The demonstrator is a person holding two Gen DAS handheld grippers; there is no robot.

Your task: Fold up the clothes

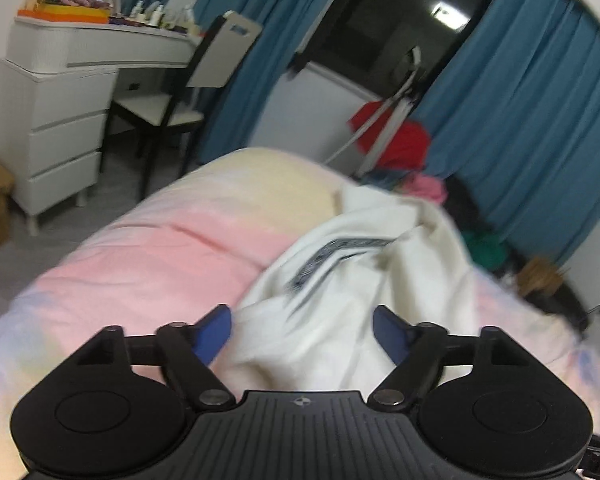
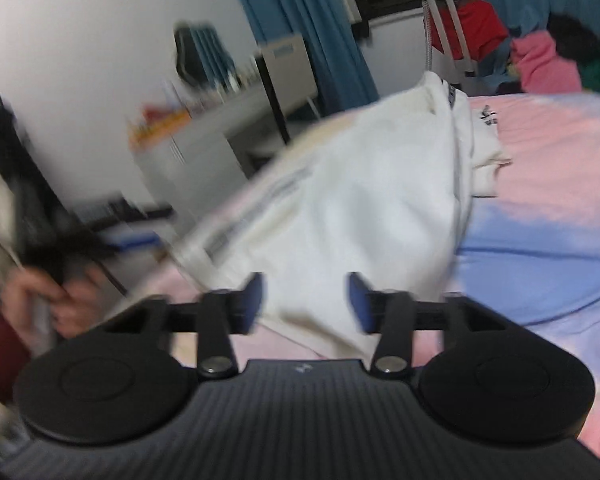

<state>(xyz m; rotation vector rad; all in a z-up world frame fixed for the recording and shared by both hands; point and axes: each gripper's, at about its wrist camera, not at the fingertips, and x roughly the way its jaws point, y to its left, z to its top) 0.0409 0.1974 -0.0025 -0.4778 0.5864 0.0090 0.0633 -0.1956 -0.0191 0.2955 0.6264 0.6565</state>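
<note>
A white garment with a dark printed band lies crumpled on the pink bed. My left gripper is open, its blue pads wide apart just above the garment's near edge, holding nothing. In the right wrist view the same white garment lies bunched across the bed. My right gripper is open over the garment's near hem, with cloth showing between the pads but not clamped. The views are motion-blurred.
A white dresser and a dark chair stand left of the bed. Blue curtains hang behind. A pile of red and pink clothes and a stand sit beyond the bed. The person's other hand shows at left.
</note>
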